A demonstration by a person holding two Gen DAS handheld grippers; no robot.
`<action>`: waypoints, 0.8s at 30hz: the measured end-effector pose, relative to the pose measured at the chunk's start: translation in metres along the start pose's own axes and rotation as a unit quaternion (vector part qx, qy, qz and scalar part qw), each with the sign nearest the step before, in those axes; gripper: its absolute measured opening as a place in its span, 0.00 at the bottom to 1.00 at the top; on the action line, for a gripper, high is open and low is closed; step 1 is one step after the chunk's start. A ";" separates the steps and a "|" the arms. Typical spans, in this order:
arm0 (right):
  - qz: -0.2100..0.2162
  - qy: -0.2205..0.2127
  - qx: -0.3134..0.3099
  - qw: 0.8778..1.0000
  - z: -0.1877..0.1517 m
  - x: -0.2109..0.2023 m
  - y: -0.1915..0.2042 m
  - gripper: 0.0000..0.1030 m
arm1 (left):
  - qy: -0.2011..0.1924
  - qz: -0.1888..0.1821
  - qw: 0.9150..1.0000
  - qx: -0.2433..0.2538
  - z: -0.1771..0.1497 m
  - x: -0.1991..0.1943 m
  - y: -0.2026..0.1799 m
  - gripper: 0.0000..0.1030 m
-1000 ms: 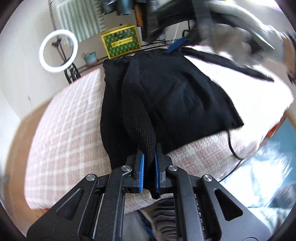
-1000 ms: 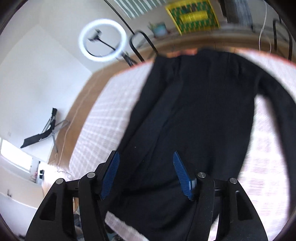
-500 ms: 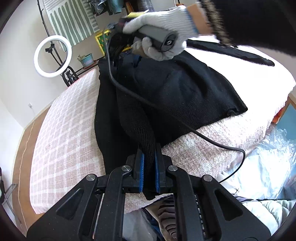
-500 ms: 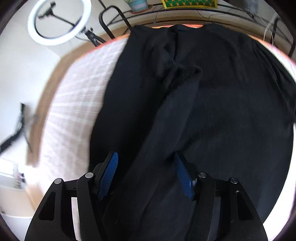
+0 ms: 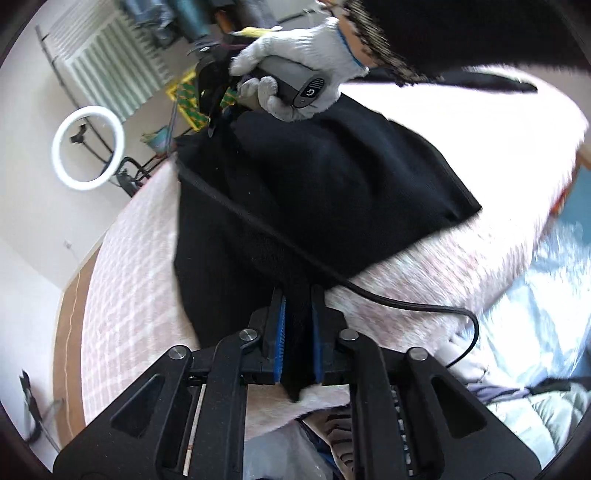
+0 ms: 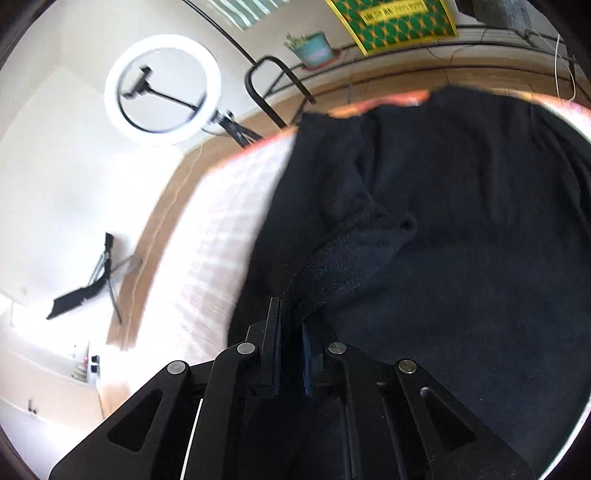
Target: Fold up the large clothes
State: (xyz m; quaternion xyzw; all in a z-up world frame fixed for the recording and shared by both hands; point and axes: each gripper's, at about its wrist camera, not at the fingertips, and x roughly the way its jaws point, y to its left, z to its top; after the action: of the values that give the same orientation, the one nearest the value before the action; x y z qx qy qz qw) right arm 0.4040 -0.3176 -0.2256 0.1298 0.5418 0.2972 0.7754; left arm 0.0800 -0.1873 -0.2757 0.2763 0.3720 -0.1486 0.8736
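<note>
Left wrist view first: my left hand-held gripper (image 5: 298, 325) is nearly closed, its blue pads pinching a strip of the black sweater (image 5: 332, 177) near the bed's close edge. From there the sweater spreads away across the bed (image 5: 129, 288), which has a pink checked cover. Farther up, a gloved hand (image 5: 295, 70) grips the handle of the other tool above the sweater's far end, and a black cable (image 5: 388, 299) runs from it down across the knit and off the bed's near side. On the right wrist view, my right hand-held gripper (image 6: 291, 325) has just been closing and now stands almost together with a ribbed fold of the sweater (image 6: 461, 258) caught between its pads. The dark knit fills most of that view, lying on the bed (image 6: 221, 240). Beyond the bed I see a ring light (image 6: 162, 88) on a stand, a potted plant (image 6: 310, 46) and a green and yellow box (image 6: 399, 18) by the wall.
</note>
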 end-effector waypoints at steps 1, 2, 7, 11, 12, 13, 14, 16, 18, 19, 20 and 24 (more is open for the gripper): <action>-0.032 0.017 -0.006 0.999 -0.003 0.004 -0.003 0.13 | -0.002 -0.005 1.000 0.003 -0.001 -0.001 -0.002 0.11; -0.042 0.029 -0.005 0.999 -0.006 0.004 -0.005 0.15 | -0.008 -0.011 1.000 0.007 -0.003 -0.006 -0.004 0.11; -0.067 0.008 -0.014 0.998 -0.014 -0.044 -0.009 0.24 | -0.025 -0.044 0.999 0.002 -0.010 -0.030 -0.001 0.11; -0.017 -0.021 -0.034 0.999 -0.042 -0.103 0.014 0.24 | -0.029 -0.080 0.996 -0.028 -0.023 -0.054 0.014 0.11; -0.006 -0.022 -0.045 0.999 -0.053 -0.112 0.024 0.24 | -0.029 -0.087 0.995 -0.036 -0.027 -0.059 0.018 0.11; 0.002 -0.021 -0.061 0.998 -0.070 -0.122 0.036 0.24 | -0.026 -0.090 0.995 -0.045 -0.031 -0.064 0.024 0.11; 0.005 -0.019 -0.075 0.997 -0.090 -0.127 0.049 0.24 | -0.023 -0.095 0.994 -0.058 -0.035 -0.069 0.032 0.11; 0.022 -0.008 -0.092 0.996 -0.128 -0.127 0.070 0.24 | -0.018 -0.097 0.991 -0.086 -0.040 -0.074 0.050 0.11; 0.023 0.010 -0.103 0.994 -0.167 -0.118 0.088 0.24 | -0.014 -0.096 0.988 -0.123 -0.043 -0.078 0.071 0.11; 0.023 0.016 -0.107 0.994 -0.178 -0.117 0.092 0.24 | -0.013 -0.098 0.984 -0.145 -0.043 -0.080 0.084 0.11; 0.024 0.021 -0.114 0.993 -0.197 -0.107 0.101 0.24 | -0.013 -0.103 0.979 -0.175 -0.043 -0.082 0.102 0.11; 0.042 0.047 -0.102 0.993 -0.225 -0.070 0.123 0.24 | -0.025 -0.098 0.964 -0.246 -0.043 -0.098 0.158 0.11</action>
State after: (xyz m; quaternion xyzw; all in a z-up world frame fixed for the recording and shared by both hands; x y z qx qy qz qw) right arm 0.1420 -0.2901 -0.1933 0.0589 0.5387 0.3888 0.7451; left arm 0.0629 -0.0295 -0.1693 0.0110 0.4002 -0.1446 0.9049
